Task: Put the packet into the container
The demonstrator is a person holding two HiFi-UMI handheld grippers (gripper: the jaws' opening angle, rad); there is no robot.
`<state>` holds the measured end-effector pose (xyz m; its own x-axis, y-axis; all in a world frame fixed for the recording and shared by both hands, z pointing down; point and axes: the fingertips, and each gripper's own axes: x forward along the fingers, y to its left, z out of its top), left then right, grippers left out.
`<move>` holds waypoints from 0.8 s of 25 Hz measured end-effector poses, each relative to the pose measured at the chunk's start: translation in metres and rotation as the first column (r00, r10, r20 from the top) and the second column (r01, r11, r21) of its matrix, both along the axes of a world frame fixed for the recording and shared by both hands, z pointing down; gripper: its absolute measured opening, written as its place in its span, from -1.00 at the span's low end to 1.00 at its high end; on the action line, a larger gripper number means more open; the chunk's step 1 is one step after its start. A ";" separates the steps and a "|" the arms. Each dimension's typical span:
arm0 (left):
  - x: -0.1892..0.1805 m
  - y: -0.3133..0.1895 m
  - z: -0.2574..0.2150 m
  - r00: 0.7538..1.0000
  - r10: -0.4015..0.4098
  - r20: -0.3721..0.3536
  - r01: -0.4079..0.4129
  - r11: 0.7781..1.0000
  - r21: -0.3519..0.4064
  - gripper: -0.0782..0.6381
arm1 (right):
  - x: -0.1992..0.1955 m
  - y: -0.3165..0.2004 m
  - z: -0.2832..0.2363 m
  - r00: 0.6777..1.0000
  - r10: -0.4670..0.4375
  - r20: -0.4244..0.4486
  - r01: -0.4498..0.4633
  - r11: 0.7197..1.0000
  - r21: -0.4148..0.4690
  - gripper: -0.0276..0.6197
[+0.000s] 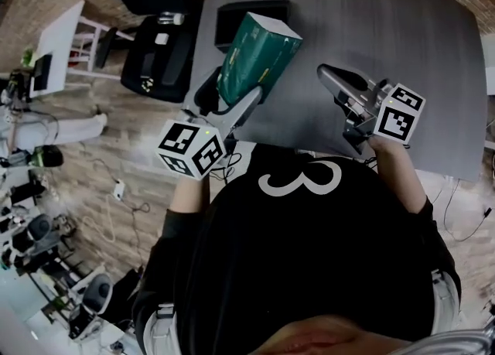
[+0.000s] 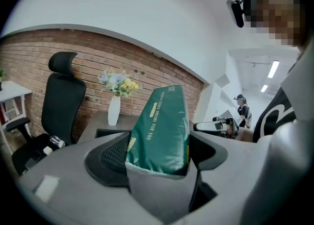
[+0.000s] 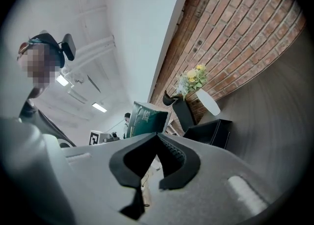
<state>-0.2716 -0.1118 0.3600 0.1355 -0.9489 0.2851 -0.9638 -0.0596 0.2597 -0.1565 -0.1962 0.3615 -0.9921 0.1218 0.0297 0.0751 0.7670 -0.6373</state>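
A tall green packet (image 1: 259,52) is held upright in the air, my left gripper (image 1: 232,92) shut on its lower end over the near left part of the grey table (image 1: 402,29). In the left gripper view the packet (image 2: 159,131) stands between the two black pads (image 2: 110,158). The black container (image 1: 255,15) sits on the table just beyond the packet, and it shows low and open-topped in the right gripper view (image 3: 211,131). My right gripper (image 1: 331,76) hovers to the packet's right, its jaws together and nothing in them (image 3: 158,136).
A black office chair (image 1: 158,56) stands left of the table, off its edge. A white vase with flowers (image 2: 114,109) stands at the table's far end by the brick wall. The person's body fills the near side.
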 end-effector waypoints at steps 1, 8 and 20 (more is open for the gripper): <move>-0.004 -0.006 -0.004 1.000 0.028 0.007 -0.028 1.000 0.002 0.31 | -0.002 -0.003 -0.005 1.000 0.024 0.001 -0.024 1.000 0.003 -0.91; -0.032 -0.044 -0.023 0.973 0.201 0.111 -0.202 0.979 0.001 0.31 | -0.009 -0.015 -0.016 0.986 0.166 -0.002 -0.166 0.986 0.005 -0.91; -0.056 -0.086 -0.017 0.828 0.430 0.359 -0.442 0.895 -0.051 0.31 | -0.004 -0.006 0.001 0.939 0.344 -0.011 -0.344 0.939 0.015 -0.91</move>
